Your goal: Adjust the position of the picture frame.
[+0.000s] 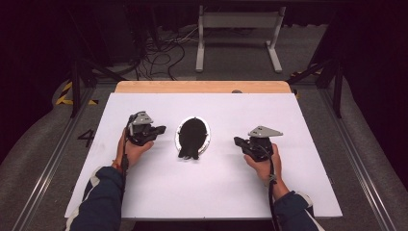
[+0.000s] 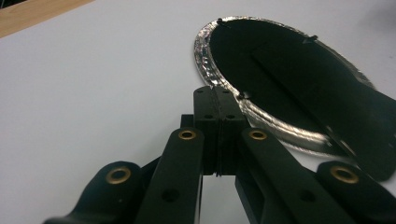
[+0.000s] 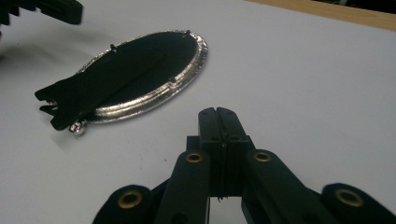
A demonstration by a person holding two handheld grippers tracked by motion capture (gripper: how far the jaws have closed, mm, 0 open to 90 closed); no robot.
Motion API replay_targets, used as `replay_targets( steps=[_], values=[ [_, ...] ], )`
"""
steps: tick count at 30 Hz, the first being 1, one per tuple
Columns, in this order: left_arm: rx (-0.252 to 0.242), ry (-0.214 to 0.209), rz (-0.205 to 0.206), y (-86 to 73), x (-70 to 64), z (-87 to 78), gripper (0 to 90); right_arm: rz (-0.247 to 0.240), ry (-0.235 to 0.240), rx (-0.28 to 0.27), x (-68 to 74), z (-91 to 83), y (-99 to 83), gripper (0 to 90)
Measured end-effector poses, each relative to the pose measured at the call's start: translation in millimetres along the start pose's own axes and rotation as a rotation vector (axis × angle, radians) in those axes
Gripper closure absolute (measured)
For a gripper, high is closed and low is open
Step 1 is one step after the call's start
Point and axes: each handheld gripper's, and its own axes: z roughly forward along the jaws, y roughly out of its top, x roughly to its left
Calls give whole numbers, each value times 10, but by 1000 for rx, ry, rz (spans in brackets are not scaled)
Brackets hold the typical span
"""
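Your left gripper (image 2: 218, 100) and right gripper (image 3: 223, 122) both have jaws pressed together, empty — the oval silver-rimmed frame (image 1: 192, 137) lies face-down on the white table (image 1: 240, 183) between them, just beyond the left fingertips.

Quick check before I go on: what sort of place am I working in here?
Probably a lab recording bay, not a home or shop. A white sheet covers the wooden table, cables lie loose on the grey floor behind it, and hazard tape marks the floor at left. Dark curtains seem to surround it.

Left hand-held gripper (image 1: 153, 131) and right hand-held gripper (image 1: 241, 142): jaws apparently closed.
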Motion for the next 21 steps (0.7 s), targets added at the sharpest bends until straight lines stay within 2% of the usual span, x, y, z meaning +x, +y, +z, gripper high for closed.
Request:
replay_targets(
  steps=[2, 4, 6, 8, 9, 10, 11, 13, 15, 16, 17, 18, 20, 21],
  values=[
    [35, -6, 16, -28, -6, 123, 888, -9, -3, -2, 38, 96, 32, 900],
    [44, 19, 2, -56, 37, 173, 878, -35, -6, -4, 48, 179, 52, 900],
    [51, -12, -33, -45, 66, 187, 878, -20, -13, 3, 36, 247, 48, 900],
    [19, -40, -73, -1, 85, 196, 878, -24, -13, 13, 26, 295, 43, 900],
    [24, -38, -53, 22, 77, 218, 882, -30, -13, 17, 24, 315, 49, 900],
    [55, -17, -31, 37, 43, 255, 885, -25, -11, 18, 23, 334, 61, 900],
    [84, -5, -33, 33, 19, 290, 884, -19, -6, 15, 25, 357, 80, 900],
    [76, -4, -50, 23, 45, 292, 883, -21, 0, 17, 50, 421, 128, 900],
    [78, -24, -46, 24, 47, 297, 877, -32, -1, 42, 89, 511, 165, 900],
    [80, -28, -49, 29, 31, 301, 876, -17, 18, 47, 97, 556, 175, 900],
    [80, -50, -50, 36, 8, 314, 876, -1, 29, 49, 103, 591, 183, 900],
    [84, -59, -34, 48, -6, 324, 880, 5, 36, 53, 111, 622, 189, 900],
    [96, -52, -20, 72, -51, 340, 896, 8, 34, 71, 122, 683, 196, 900],
    [98, -59, -25, 77, -64, 345, 897, 7, 34, 80, 124, 713, 196, 900]
  ],
)
